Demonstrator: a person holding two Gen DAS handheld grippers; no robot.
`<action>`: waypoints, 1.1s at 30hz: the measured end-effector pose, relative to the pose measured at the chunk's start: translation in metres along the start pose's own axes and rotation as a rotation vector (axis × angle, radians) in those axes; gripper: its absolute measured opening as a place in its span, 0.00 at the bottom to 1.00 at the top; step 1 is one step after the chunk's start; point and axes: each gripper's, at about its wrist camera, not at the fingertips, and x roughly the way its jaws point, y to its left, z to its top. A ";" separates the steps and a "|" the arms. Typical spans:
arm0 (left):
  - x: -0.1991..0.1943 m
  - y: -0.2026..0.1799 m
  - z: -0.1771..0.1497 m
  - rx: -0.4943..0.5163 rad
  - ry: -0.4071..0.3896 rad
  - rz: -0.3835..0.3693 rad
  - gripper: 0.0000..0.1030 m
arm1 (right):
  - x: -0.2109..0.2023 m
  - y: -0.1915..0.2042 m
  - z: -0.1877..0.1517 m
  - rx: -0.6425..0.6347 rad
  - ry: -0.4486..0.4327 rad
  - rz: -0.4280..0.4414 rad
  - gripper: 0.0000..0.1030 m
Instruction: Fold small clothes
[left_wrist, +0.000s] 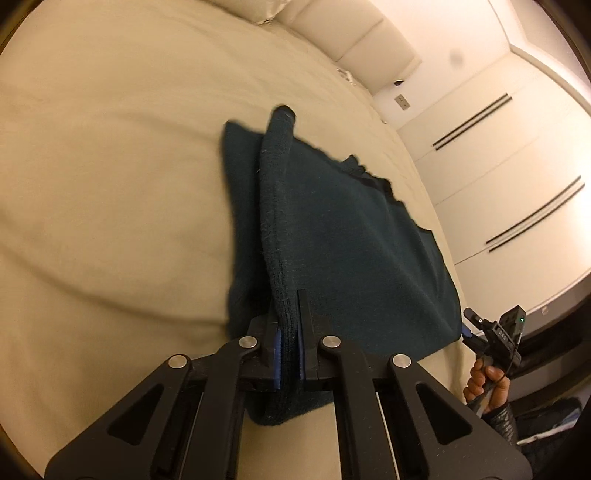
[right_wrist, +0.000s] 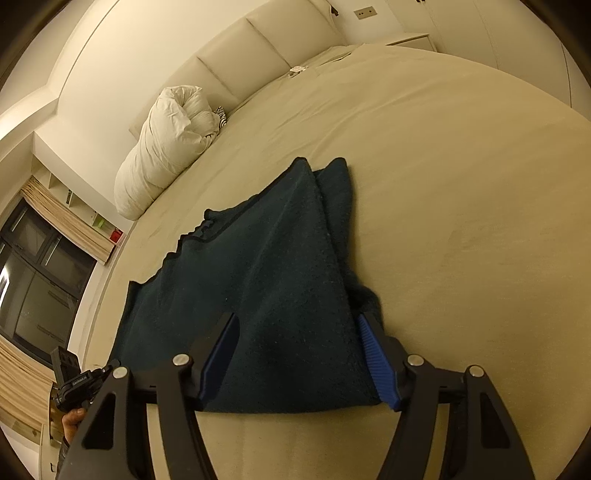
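A dark teal knitted garment (left_wrist: 343, 236) lies partly folded on a beige bed. My left gripper (left_wrist: 290, 314) is shut on the garment's near folded edge, with cloth pinched between its blue pads and a ridge of fabric raised ahead of it. In the right wrist view the same garment (right_wrist: 266, 273) spreads under my right gripper (right_wrist: 297, 317), whose blue-padded jaws stand wide apart over the near edge without pinching it. The right gripper also shows in the left wrist view (left_wrist: 476, 328), at the garment's right corner, held by a hand.
The beige bed sheet (right_wrist: 461, 184) stretches around the garment. A rolled white duvet (right_wrist: 166, 144) lies by the padded headboard (right_wrist: 258, 48). White wardrobe doors (left_wrist: 498, 155) stand beyond the bed's edge. A dark window (right_wrist: 37, 280) is at the left.
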 end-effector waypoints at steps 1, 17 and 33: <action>0.002 0.004 -0.003 -0.011 0.003 -0.001 0.04 | 0.002 0.001 0.001 -0.006 0.005 -0.005 0.64; 0.003 0.019 -0.017 -0.049 -0.008 -0.023 0.04 | 0.007 -0.040 -0.011 0.143 0.025 -0.039 0.04; -0.032 -0.046 0.049 0.133 -0.100 0.078 0.07 | 0.027 0.027 0.076 -0.110 -0.054 -0.098 0.57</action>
